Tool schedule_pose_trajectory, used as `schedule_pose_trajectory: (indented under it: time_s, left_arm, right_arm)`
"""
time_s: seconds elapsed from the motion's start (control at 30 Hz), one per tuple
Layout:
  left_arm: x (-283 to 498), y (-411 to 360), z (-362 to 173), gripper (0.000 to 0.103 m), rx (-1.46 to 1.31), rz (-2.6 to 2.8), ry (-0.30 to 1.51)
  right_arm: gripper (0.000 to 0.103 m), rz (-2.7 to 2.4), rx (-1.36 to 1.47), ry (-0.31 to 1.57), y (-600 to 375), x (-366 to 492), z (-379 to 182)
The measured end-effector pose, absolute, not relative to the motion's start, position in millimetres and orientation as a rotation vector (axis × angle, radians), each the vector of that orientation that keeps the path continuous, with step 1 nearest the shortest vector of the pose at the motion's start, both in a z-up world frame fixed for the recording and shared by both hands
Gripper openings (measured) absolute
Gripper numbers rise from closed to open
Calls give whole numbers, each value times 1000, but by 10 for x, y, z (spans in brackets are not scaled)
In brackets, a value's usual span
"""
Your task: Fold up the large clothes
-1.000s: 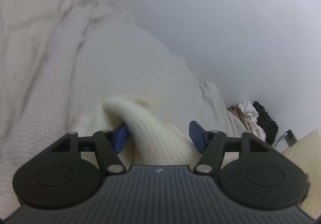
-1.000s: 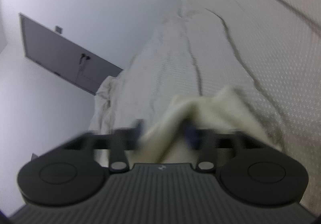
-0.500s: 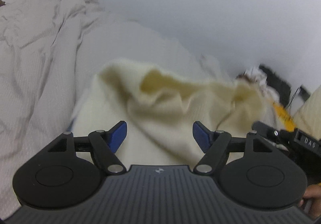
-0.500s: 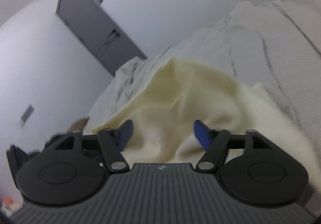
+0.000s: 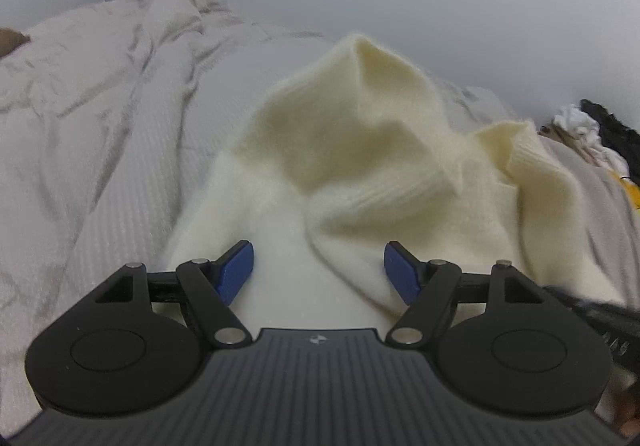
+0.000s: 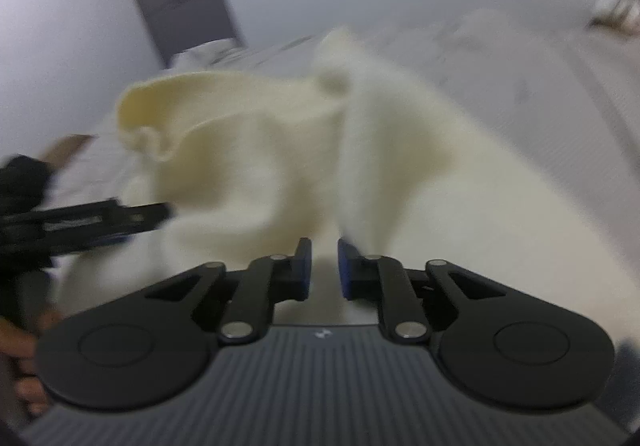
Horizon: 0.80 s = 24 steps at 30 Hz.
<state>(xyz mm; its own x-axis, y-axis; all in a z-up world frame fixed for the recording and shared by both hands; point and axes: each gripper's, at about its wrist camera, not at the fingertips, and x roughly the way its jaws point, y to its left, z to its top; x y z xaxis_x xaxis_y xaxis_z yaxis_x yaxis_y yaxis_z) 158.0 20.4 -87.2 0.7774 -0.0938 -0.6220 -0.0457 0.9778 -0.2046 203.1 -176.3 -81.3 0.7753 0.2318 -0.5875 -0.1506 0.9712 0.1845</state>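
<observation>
Cream knit sweater lies rumpled on the pale bedspread, one fold peaking up. The left gripper hangs over it with fingers spread, not pinching. The right gripper has its blue pads nearly together; whether they pinch knit is unclear.

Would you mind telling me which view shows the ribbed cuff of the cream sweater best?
The left wrist view: the ribbed cuff is fairly sharp there, folded up on the sweater. The right wrist view is motion-blurred; the sweater shows, but no ribbing can be made out.
</observation>
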Motion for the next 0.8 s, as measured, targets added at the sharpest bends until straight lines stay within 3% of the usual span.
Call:
schedule_pose_trajectory:
  time_s: [0.37, 0.8]
  left_arm:
    - [1563, 194, -854, 77, -214, -6, 666]
    - [1582, 248, -848, 77, -238, -23, 702]
  right_arm:
    - [7, -73, 122, 542, -2297, 2219, -759]
    - [7, -68, 248, 582, -2575, 2395, -887]
